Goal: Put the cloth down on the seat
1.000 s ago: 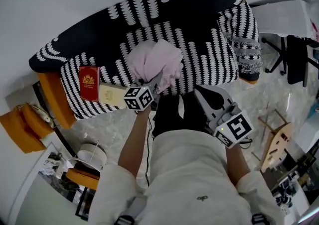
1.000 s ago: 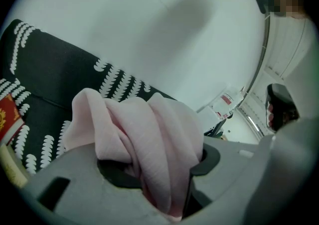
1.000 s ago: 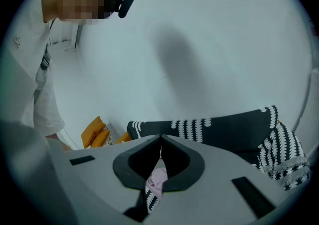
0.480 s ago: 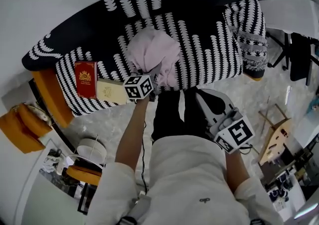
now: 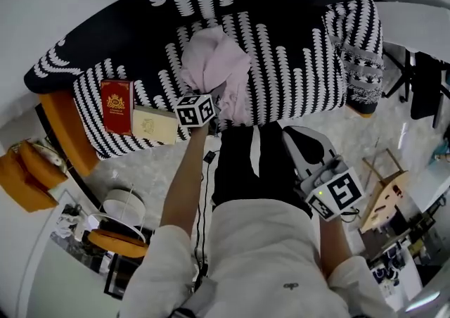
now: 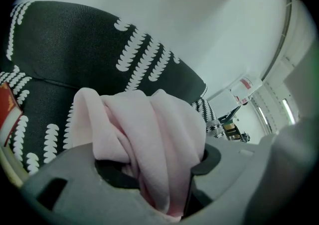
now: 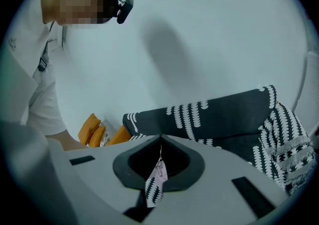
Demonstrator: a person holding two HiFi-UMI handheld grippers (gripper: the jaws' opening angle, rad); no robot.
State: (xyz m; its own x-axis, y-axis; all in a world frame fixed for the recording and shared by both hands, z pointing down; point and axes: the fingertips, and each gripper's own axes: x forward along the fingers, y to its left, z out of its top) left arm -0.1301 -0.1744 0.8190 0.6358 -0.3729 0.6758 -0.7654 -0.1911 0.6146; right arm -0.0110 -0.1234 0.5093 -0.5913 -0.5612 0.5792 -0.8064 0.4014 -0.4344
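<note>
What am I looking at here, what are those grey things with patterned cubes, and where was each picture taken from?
There is no robot: a person holds a hand-held grabbing tool in each hand, and the cubes are part of them. The top-down picture comes from a camera on the person's head; the other two come from cameras riding on the tools. Below is a black-and-white sofa with a red box and a cream box on its seat. The left tool has a pink cloth between its jaws, which are opening. The right tool is shut and empty.
</note>
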